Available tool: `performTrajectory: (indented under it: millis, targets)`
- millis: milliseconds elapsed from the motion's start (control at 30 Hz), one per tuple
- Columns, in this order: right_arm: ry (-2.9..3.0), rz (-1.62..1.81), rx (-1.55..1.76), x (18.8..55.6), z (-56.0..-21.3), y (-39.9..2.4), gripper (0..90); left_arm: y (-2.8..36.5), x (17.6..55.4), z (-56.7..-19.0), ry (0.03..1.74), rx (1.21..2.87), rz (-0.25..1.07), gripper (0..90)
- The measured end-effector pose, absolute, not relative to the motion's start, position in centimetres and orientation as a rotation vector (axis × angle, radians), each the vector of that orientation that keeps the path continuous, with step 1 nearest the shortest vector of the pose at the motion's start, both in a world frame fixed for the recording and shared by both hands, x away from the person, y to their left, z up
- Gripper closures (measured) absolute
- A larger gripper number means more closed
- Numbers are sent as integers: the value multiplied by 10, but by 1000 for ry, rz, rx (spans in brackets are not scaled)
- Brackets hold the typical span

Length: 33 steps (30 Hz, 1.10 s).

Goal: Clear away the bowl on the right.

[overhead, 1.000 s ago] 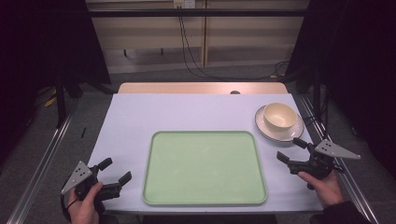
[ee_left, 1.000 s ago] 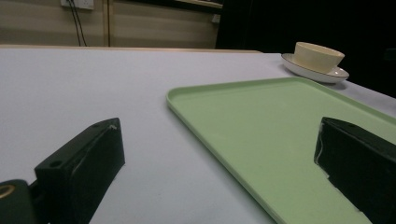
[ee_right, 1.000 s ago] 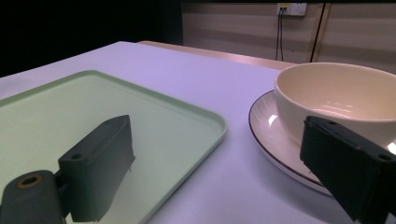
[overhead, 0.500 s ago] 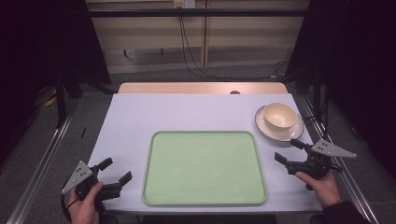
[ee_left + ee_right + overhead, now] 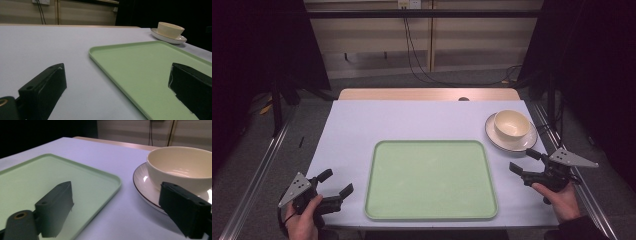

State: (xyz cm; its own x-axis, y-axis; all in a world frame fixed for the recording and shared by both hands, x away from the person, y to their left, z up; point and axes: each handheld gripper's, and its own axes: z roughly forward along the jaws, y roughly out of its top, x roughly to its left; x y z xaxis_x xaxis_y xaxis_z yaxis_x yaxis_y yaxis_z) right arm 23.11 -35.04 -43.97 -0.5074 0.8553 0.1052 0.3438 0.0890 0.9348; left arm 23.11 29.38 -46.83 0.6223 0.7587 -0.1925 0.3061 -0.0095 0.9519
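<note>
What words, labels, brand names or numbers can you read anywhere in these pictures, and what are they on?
There is no readable text.
Green tray: plain, no label or mark.
Cream bowl and the plate under it: no print; the plate has a dark rim line.
Pale table cover: blank.
Left tongs and right tongs: black jaws and grey plates carry no readable marking.
Wall outlet at the top: too small to tell.

Table: we see a pale lavender-white top, with a tan wooden strip along its far edge.
Tray: we find it light green, flat on the table's near middle.
Saucer: we see it white, dark-rimmed, at the far right, apart from the tray.
Bowl: cream; it stands on the saucer.
Far edge: we make out a small dark spot, perhaps a hole.
</note>
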Motion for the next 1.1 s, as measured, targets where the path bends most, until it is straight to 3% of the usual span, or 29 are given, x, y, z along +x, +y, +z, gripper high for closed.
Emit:
performTrajectory:
  millis: [1100]
  targets:
    - [1879, 1339, 1276, 277, -418, -387, 174, 294, 232, -469, 922, 1591, 448, 17]
